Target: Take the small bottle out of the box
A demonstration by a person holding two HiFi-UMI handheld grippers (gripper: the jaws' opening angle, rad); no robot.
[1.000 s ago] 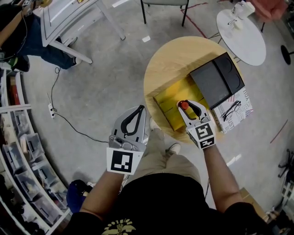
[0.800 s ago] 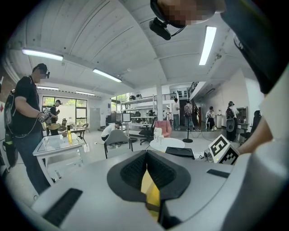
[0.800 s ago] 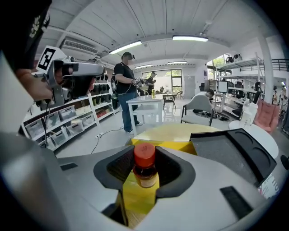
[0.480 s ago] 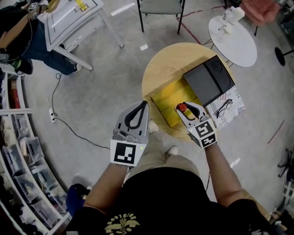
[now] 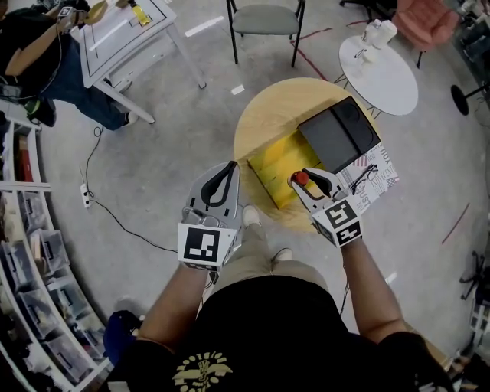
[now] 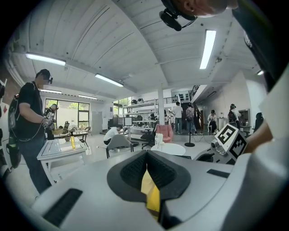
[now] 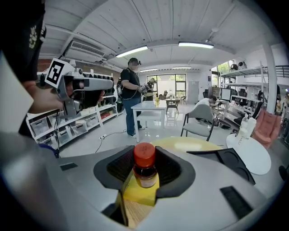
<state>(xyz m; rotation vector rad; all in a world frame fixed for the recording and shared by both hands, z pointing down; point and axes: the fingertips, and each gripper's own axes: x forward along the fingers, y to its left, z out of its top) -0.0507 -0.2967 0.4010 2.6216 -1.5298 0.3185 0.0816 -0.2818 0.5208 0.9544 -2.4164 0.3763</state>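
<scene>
My right gripper (image 5: 305,181) is shut on the small bottle (image 5: 302,178), a dark glass one with a red cap (image 7: 144,154) and a pale label. I hold it upright above the near edge of the open yellow box (image 5: 279,165), which lies on the round wooden table (image 5: 280,109). In the right gripper view the bottle (image 7: 145,173) stands between the black pads with the box (image 7: 137,193) below it. My left gripper (image 5: 231,168) is shut and holds nothing; it hangs over the floor, left of the table. Through its jaws a strip of the yellow box (image 6: 151,193) shows.
A black tray-like lid (image 5: 338,133) lies on the table beyond the box, with a printed sheet and glasses (image 5: 372,177) at its right. A white round table (image 5: 379,73), a chair (image 5: 264,19), a white desk (image 5: 126,34) and shelves (image 5: 31,260) surround me. A cable (image 5: 115,207) lies on the floor.
Both grippers have risen. The right one has carried the bottle up and back toward the box's near edge; the left one stays shut beside the table.
</scene>
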